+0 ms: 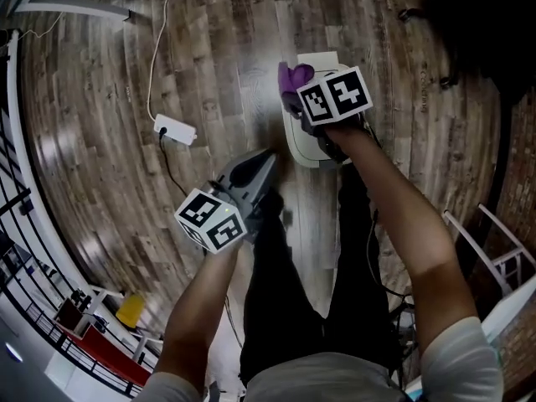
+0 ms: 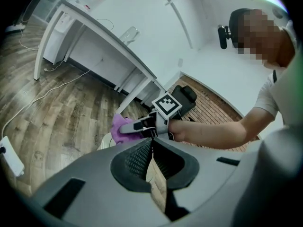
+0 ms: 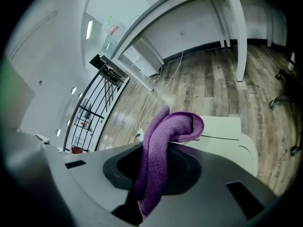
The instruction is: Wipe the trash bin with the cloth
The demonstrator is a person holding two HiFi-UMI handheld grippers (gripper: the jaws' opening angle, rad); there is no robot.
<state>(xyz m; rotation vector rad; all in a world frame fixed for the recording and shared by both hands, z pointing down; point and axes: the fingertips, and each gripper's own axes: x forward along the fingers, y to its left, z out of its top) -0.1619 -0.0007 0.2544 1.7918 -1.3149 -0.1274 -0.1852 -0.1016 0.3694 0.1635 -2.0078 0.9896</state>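
Observation:
A white trash bin [image 1: 307,151] stands on the wood floor just ahead of the person's legs. My right gripper [image 1: 295,99] hangs over its lid [image 3: 228,128], shut on a purple cloth [image 3: 160,148] that bunches past the jaws onto the bin top. The cloth [image 1: 293,77] shows at the bin's far left corner. My left gripper [image 1: 265,159] is held lower left of the bin, apart from it, its jaws shut with nothing between them. In the left gripper view the right gripper [image 2: 125,128] and cloth [image 2: 119,125] sit straight ahead above the bin's edge [image 2: 106,140].
A white power strip [image 1: 174,129] with cables lies on the floor left of the bin. A black railing [image 1: 23,249] runs along the left. White furniture frames [image 1: 494,254] stand at the right. A white table [image 2: 97,30] stands against the wall, its leg [image 3: 239,41] beyond the bin.

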